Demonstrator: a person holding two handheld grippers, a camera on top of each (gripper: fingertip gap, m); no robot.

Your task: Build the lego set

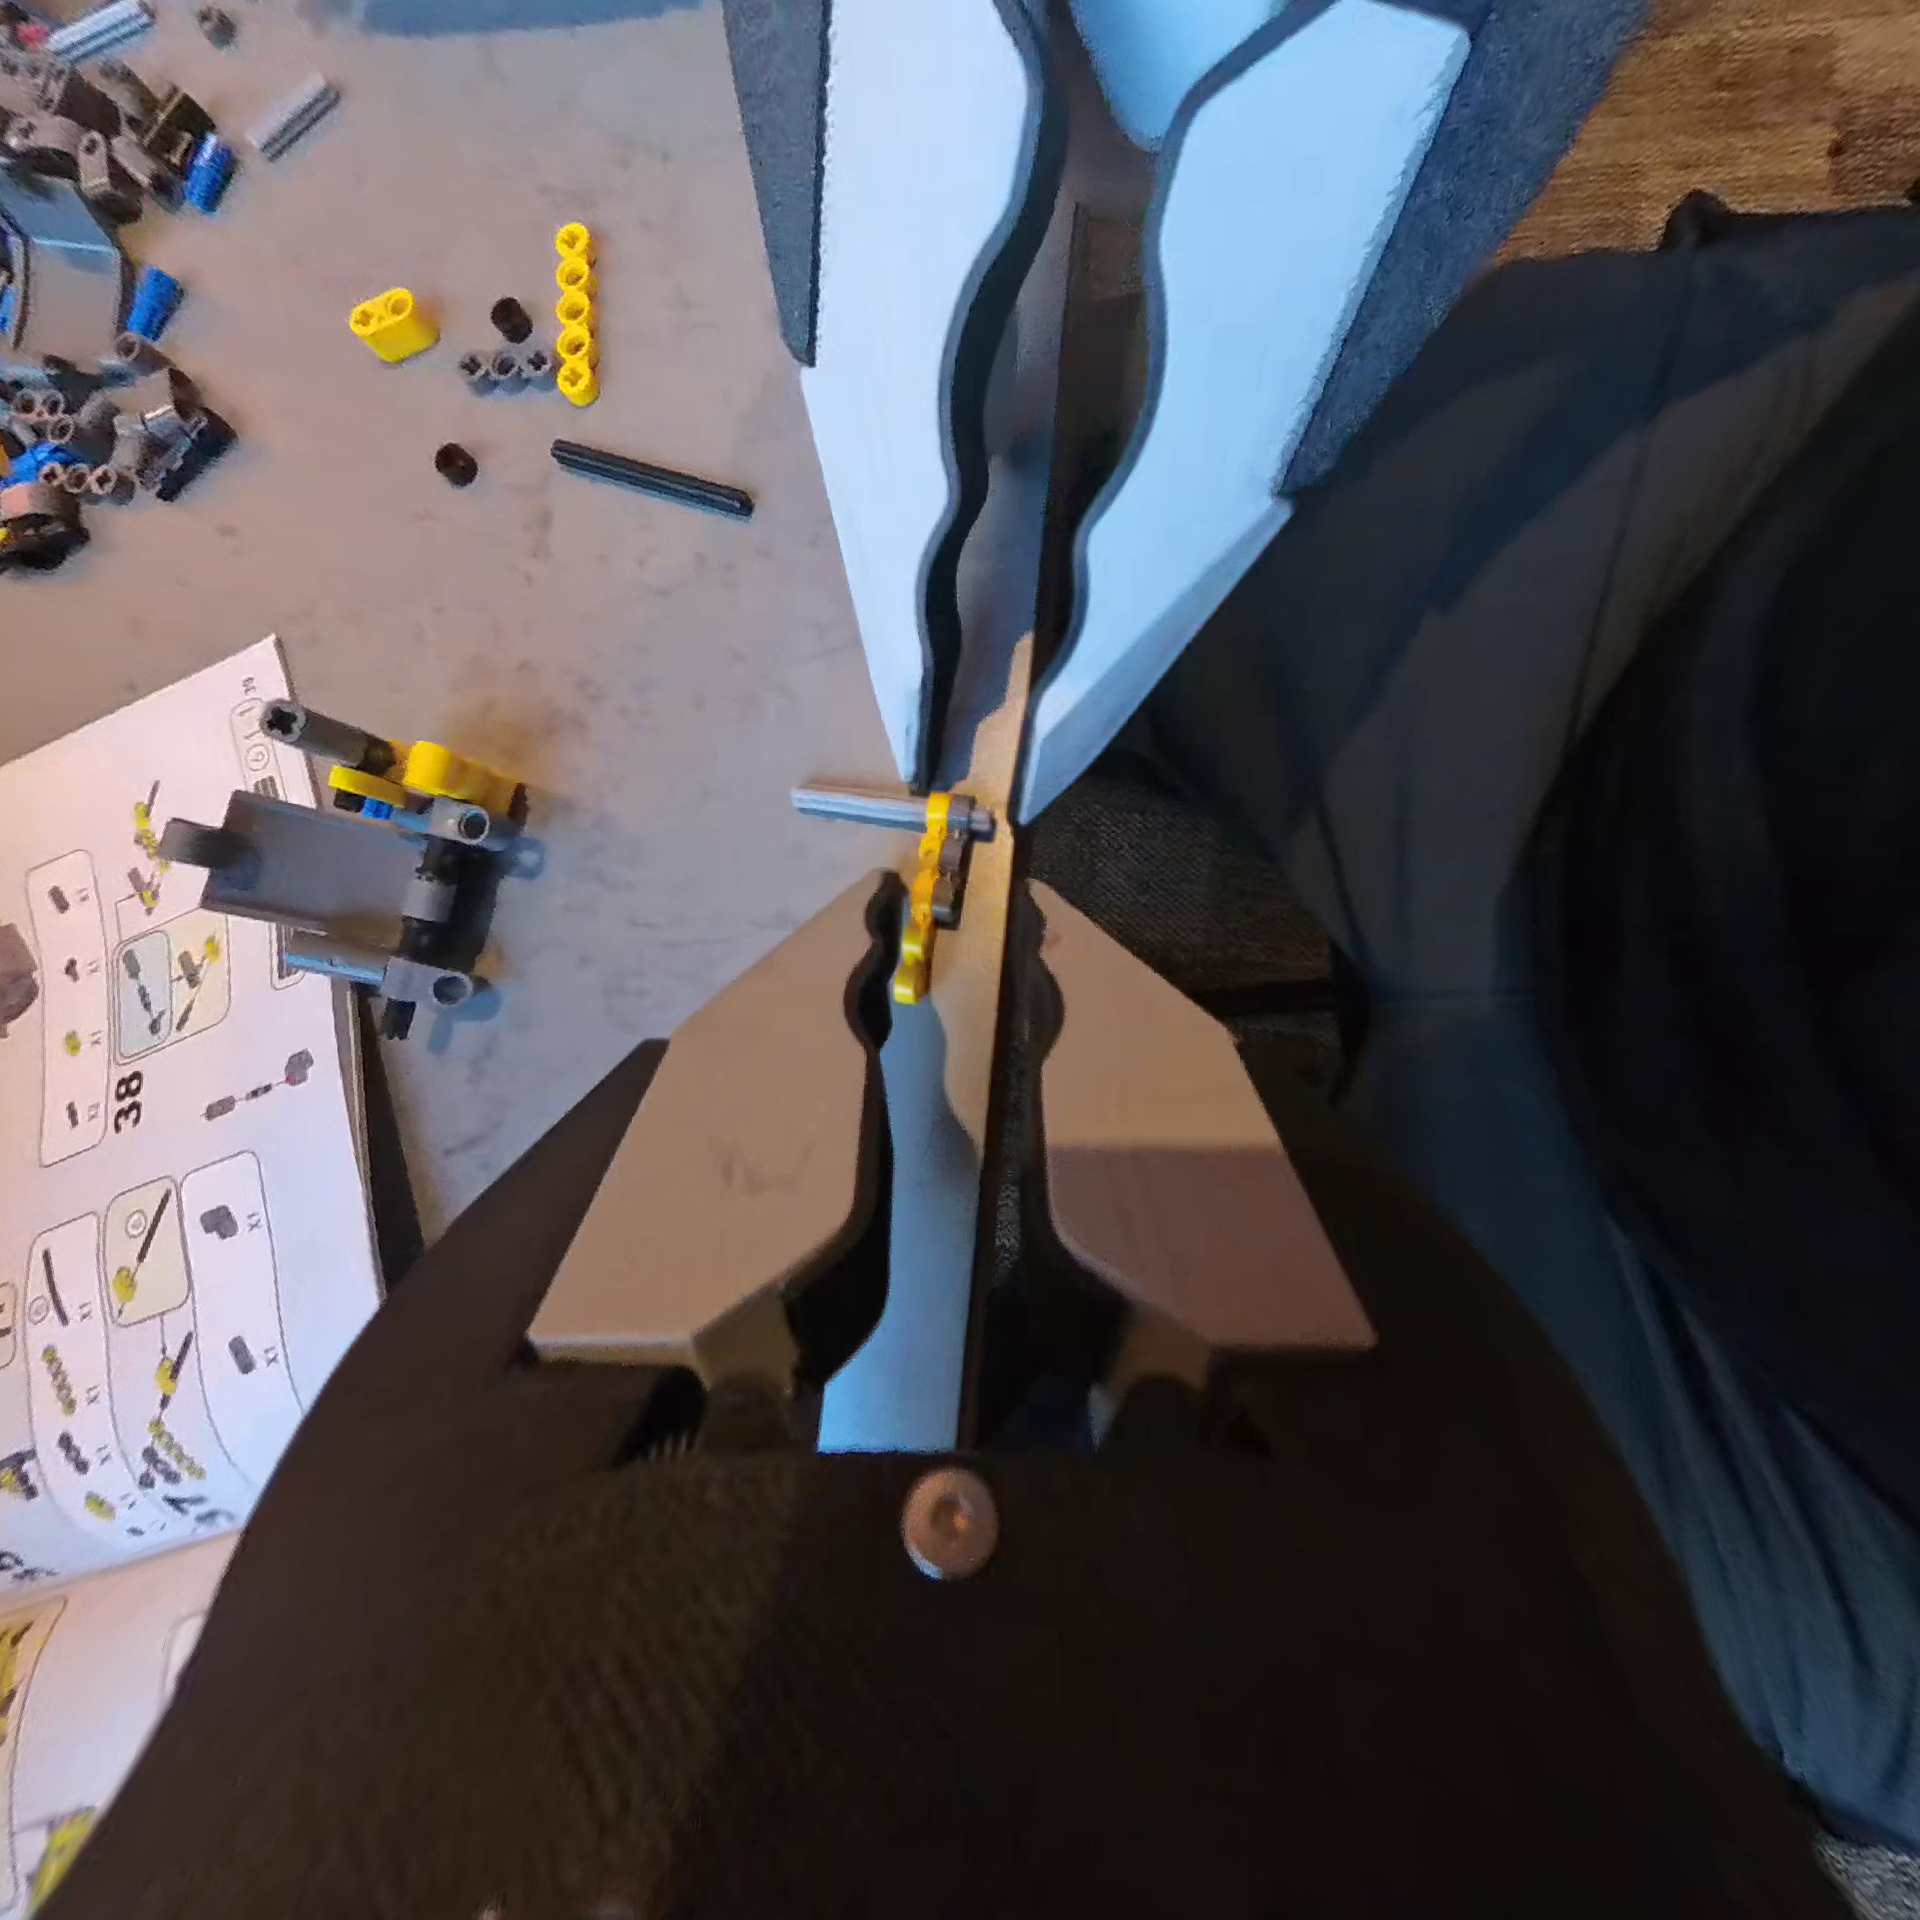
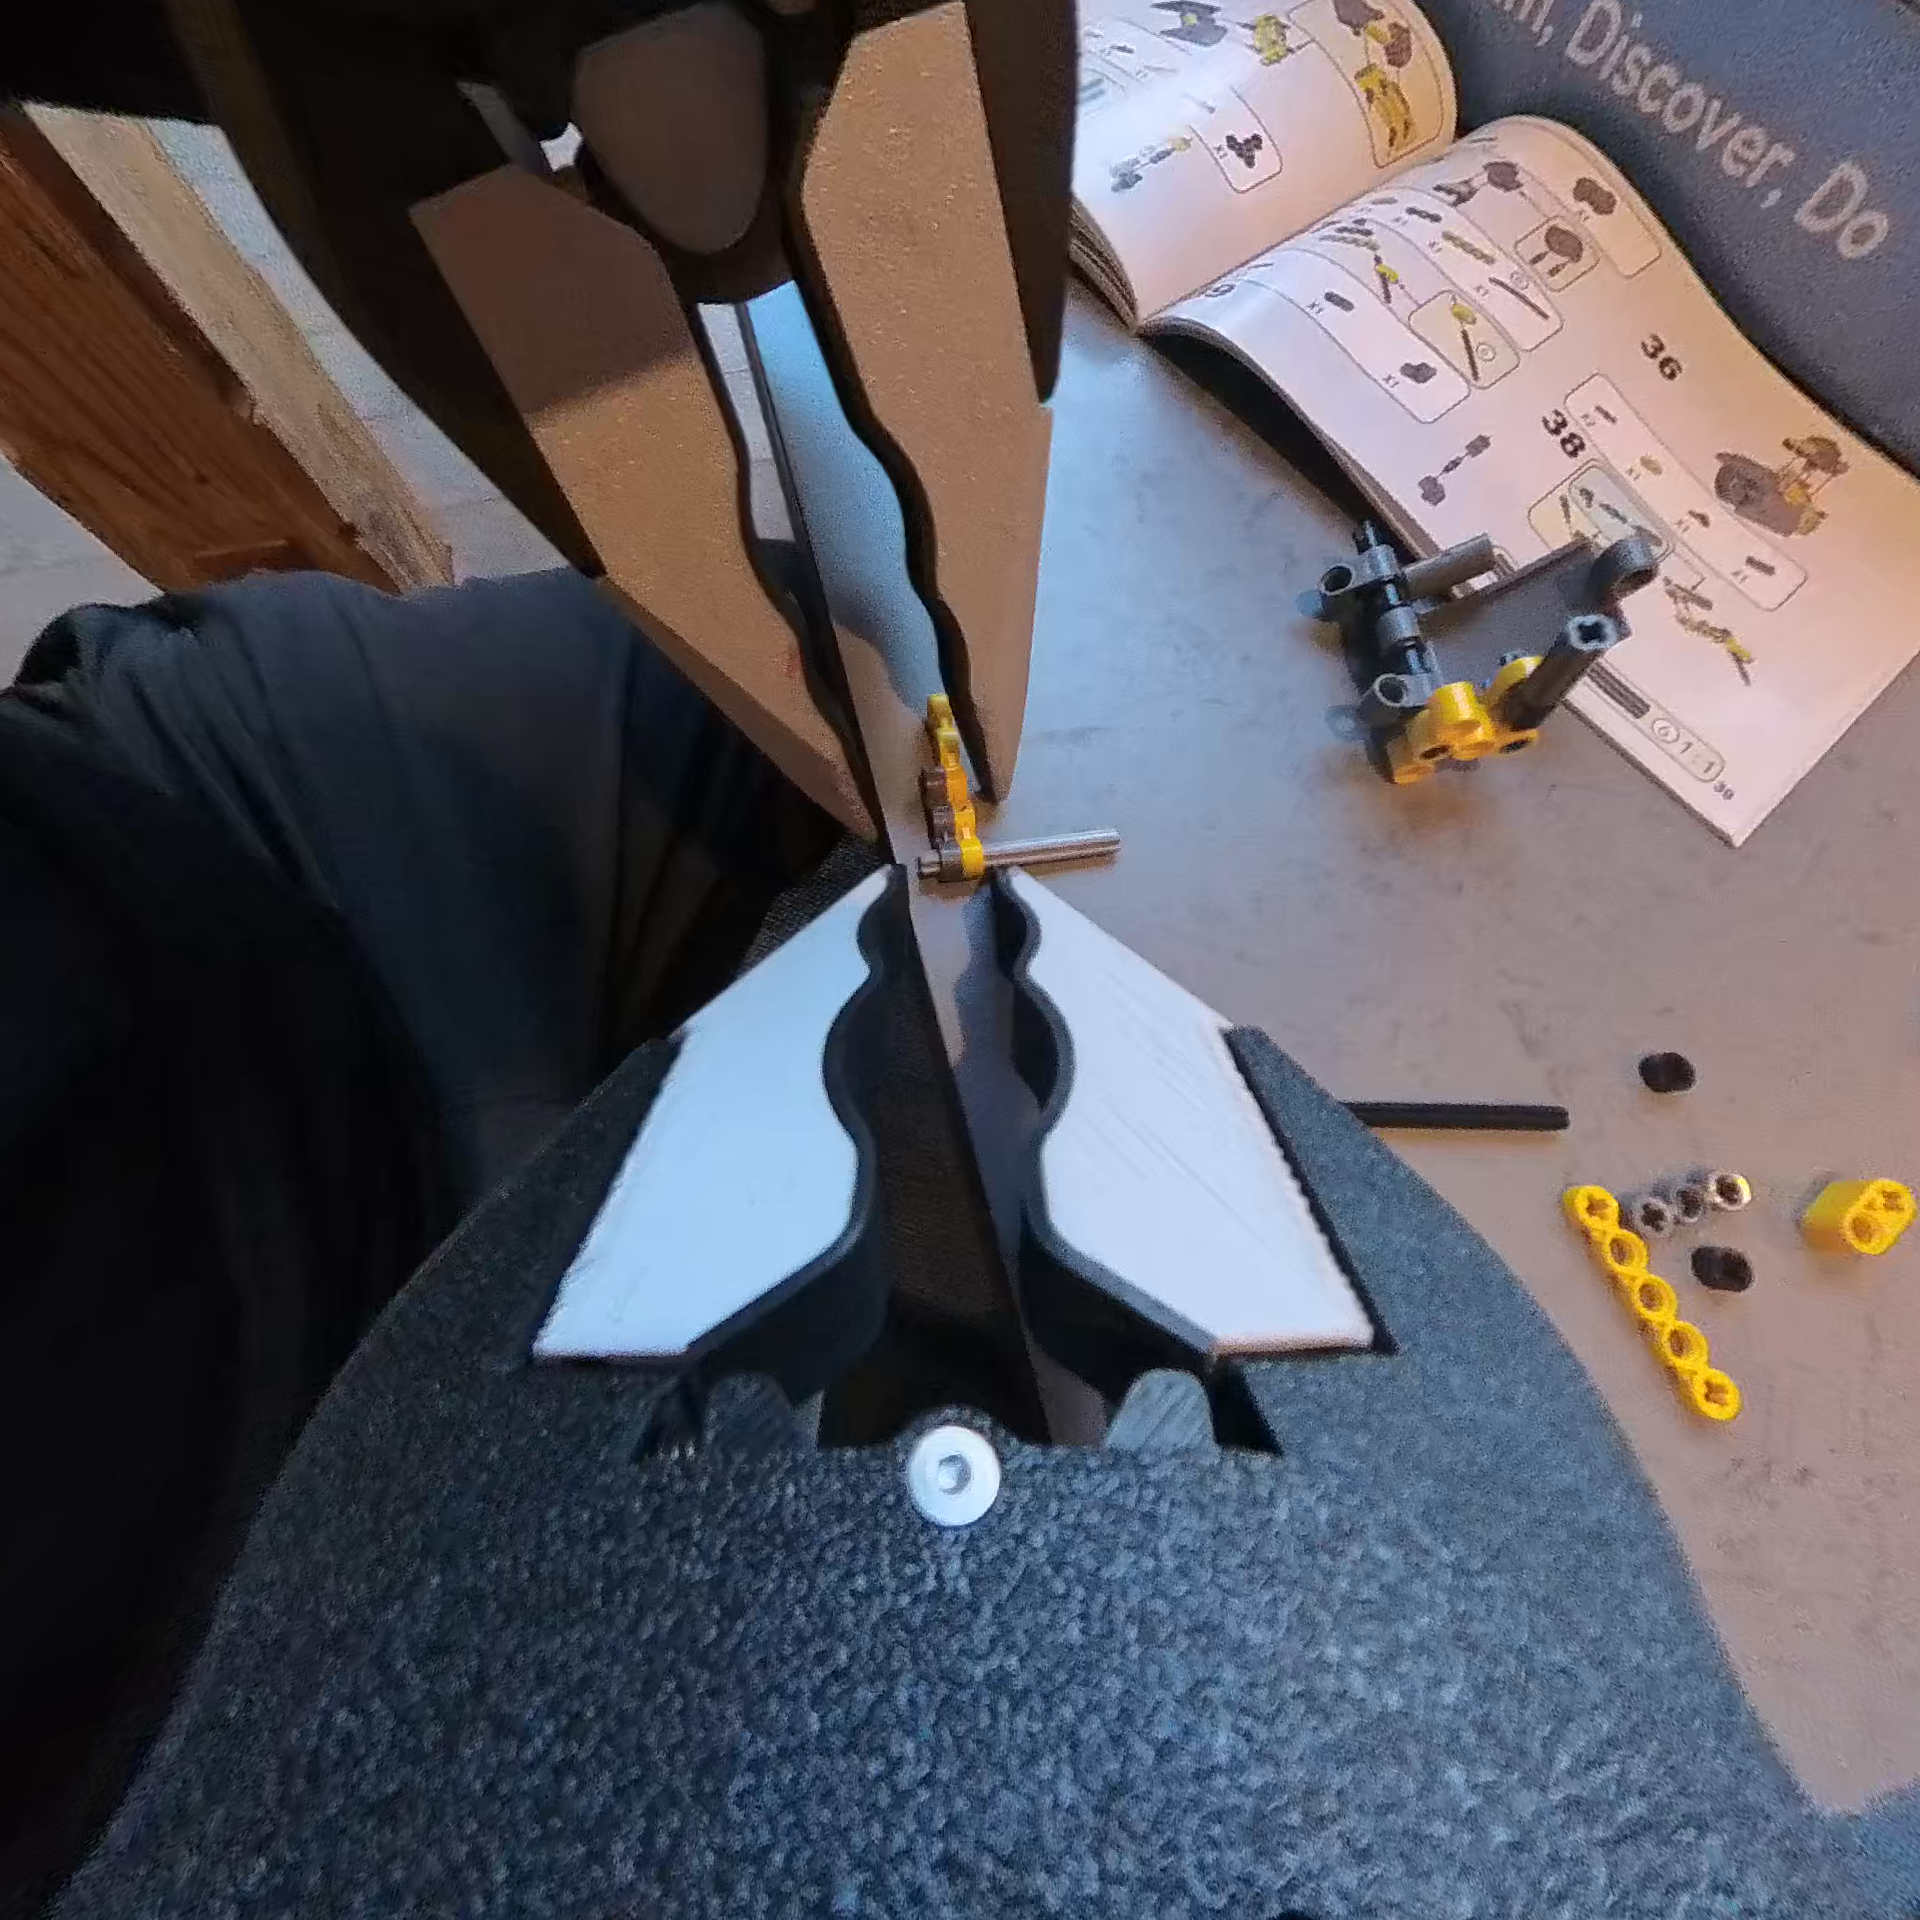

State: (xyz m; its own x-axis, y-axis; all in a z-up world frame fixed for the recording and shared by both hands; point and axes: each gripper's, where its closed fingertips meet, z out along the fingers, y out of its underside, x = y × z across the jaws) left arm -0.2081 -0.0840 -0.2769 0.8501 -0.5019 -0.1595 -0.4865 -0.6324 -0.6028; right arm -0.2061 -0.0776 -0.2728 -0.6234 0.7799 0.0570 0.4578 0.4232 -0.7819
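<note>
Left wrist view: the left tongs reach out over the near edge of the table, fingers level and pointing straight ahead. A small yellow beam stands edge-on between their tips, clear of the table top. By the look of it the tongs are clamped on that beam, though a sliver of gap shows on one side. A grey axle runs through the beam's far end and juts out to the left of the tips. The right tongs come in head-on from beyond, white fingers nearly tip to tip with the left pair, and they bracket the axle's short stub. Left of the tongs sits a grey and yellow assembly, half on an open booklet. Farther off to the left lie a black rod, a long yellow beam and a pile of loose parts.

Right wrist view: the right tongs point forward, and the axle stub lies just at the mouth of their tips. I cannot tell whether they pinch it or only stand around it. The left tongs slant down from above, with the small beam tucked against one tan finger. The assembly and booklet lie to the right of the tips, and the rod and long beam to the right, nearer the camera. Dark clothing fills the left side.
</note>
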